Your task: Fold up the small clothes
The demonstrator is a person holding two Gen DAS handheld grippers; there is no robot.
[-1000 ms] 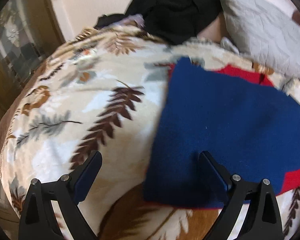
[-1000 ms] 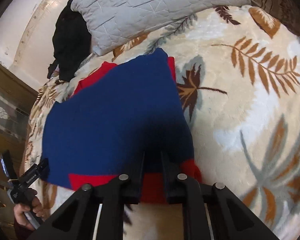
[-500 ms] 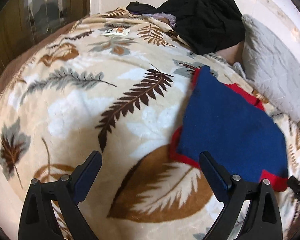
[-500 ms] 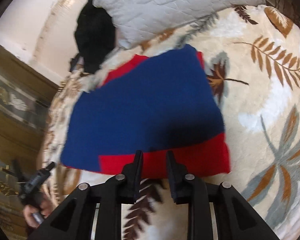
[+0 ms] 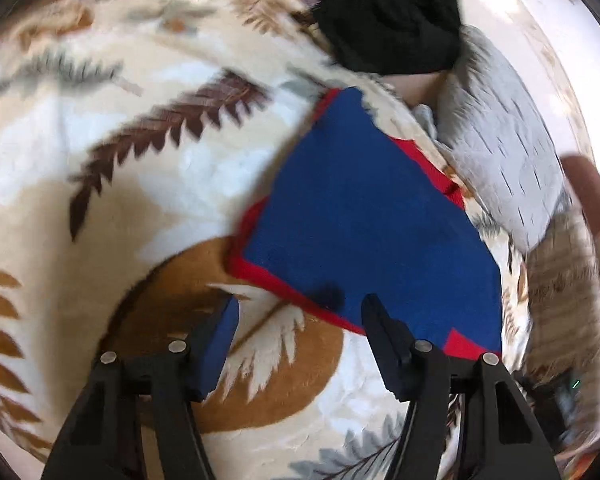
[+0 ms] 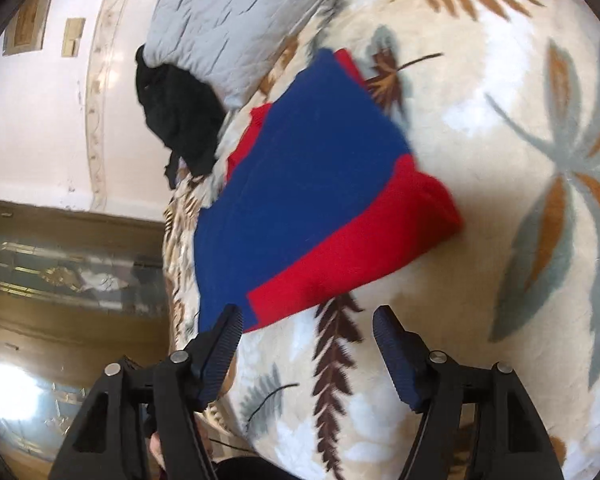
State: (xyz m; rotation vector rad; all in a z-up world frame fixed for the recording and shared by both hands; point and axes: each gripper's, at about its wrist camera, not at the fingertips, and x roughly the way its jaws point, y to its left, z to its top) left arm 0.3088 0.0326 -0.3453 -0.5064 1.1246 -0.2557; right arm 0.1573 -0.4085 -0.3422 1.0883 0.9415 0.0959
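Note:
A folded blue and red garment (image 5: 372, 216) lies flat on the leaf-patterned blanket (image 5: 140, 184). My left gripper (image 5: 300, 312) is open and empty, just short of the garment's near red edge. In the right wrist view the same garment (image 6: 308, 176) lies ahead, with a red band along its near side. My right gripper (image 6: 308, 324) is open and empty, with its tips just short of that red band.
A grey quilted pillow (image 5: 500, 148) lies beyond the garment, also seen in the right wrist view (image 6: 236, 20). A heap of black clothes (image 5: 388, 24) sits at the far end of the bed. A wooden cabinet (image 6: 68, 264) stands beside the bed.
My right gripper has opened and let go of the garment's red edge, then drawn back a little. My left gripper has swung back toward the garment's near edge, still open.

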